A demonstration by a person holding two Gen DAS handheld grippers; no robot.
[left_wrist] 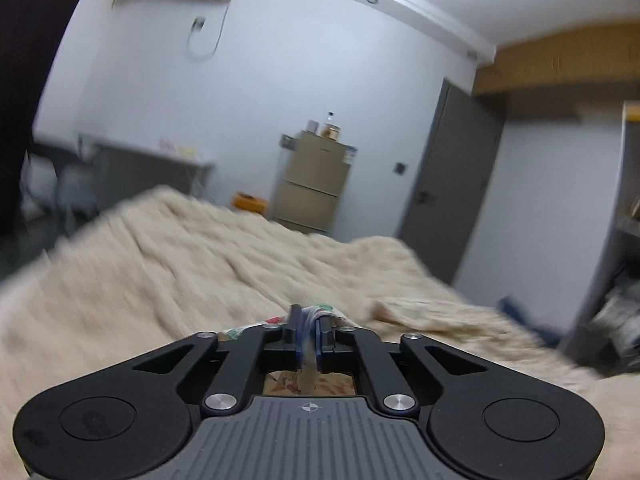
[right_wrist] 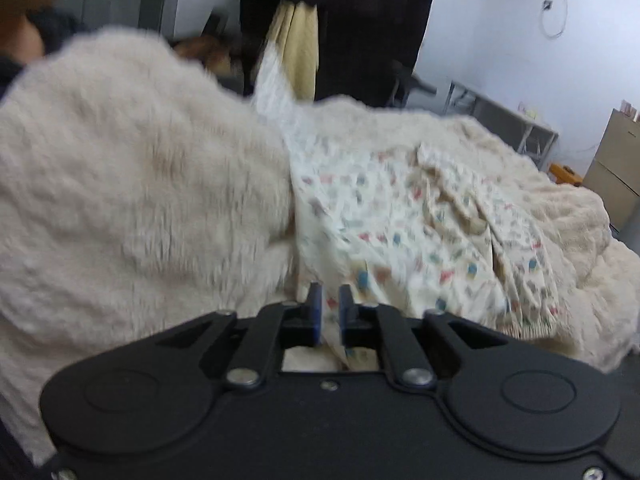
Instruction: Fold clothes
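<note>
A patterned cream garment (right_wrist: pixel 404 220) lies spread on a fluffy beige blanket (right_wrist: pixel 120 184) covering a bed. In the right wrist view its long axis runs from the far left, where it hangs from something unseen, toward the near right, ending in a crumpled hem. The right gripper (right_wrist: pixel 330 312) hovers over the garment's near edge, jaws slightly apart, pads not pressing the cloth. The left gripper (left_wrist: pixel 308 332) has its jaws almost closed, pinching a fold of the same printed fabric (left_wrist: pixel 310 316). Bare blanket stretches far and left of it. Beyond the bed's far edge stands a beige fridge (left_wrist: pixel 312 180) beside a grey door (left_wrist: pixel 452 184).
</note>
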